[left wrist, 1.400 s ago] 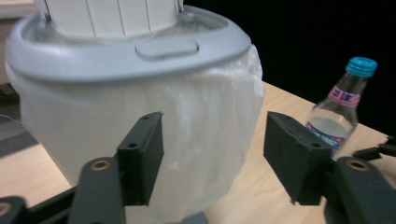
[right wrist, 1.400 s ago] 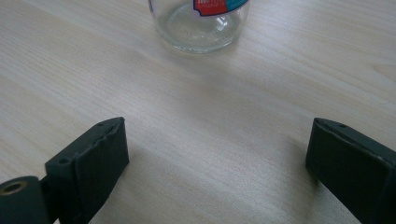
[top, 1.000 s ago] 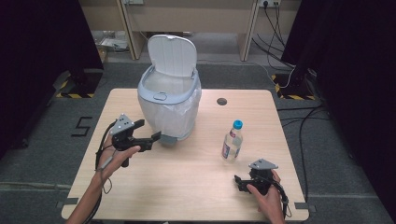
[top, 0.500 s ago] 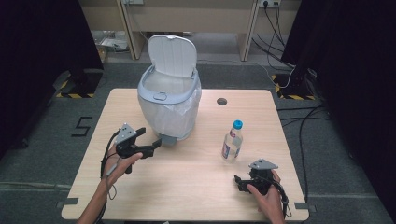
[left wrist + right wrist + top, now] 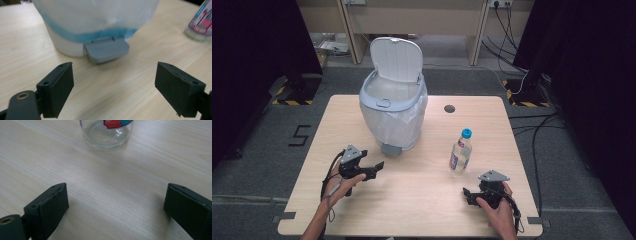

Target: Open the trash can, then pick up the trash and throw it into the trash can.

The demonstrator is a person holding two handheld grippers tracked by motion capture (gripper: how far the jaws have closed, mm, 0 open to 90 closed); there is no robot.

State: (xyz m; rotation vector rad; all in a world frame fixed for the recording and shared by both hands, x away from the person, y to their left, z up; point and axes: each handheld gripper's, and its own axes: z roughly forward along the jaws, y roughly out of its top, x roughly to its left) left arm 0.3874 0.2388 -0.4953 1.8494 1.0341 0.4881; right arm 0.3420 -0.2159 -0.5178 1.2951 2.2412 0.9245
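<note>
Pedal bin (image 5: 393,107) stands upright toward the far middle of a pale wooden surface (image 5: 422,190), its lid (image 5: 396,59) tipped open and a thin clear liner bag (image 5: 399,125) draped over its sides. Left gripper (image 5: 373,168) is held by the person's left hand (image 5: 346,181) at the near left, with its two black jaws spread wide apart and nothing between them. In the left gripper view the jaws point at the bin's grey foot pedal (image 5: 107,50), which juts from the base just beyond them without touching. Right gripper (image 5: 468,196) rests low at the near right in the person's right hand (image 5: 499,212), its jaws also wide apart and empty over bare wood. A clear plastic bottle (image 5: 460,152) with a blue cap (image 5: 466,133) and a colourful label stands upright just beyond the right gripper, to the right of the bin and apart from it. In the right gripper view the bottle's round glassy base (image 5: 107,135) sits ahead of the jaws. A small dark round hole (image 5: 449,108) marks the surface beside the bin, farther back than the bottle. Black cables trail from both grippers
</note>
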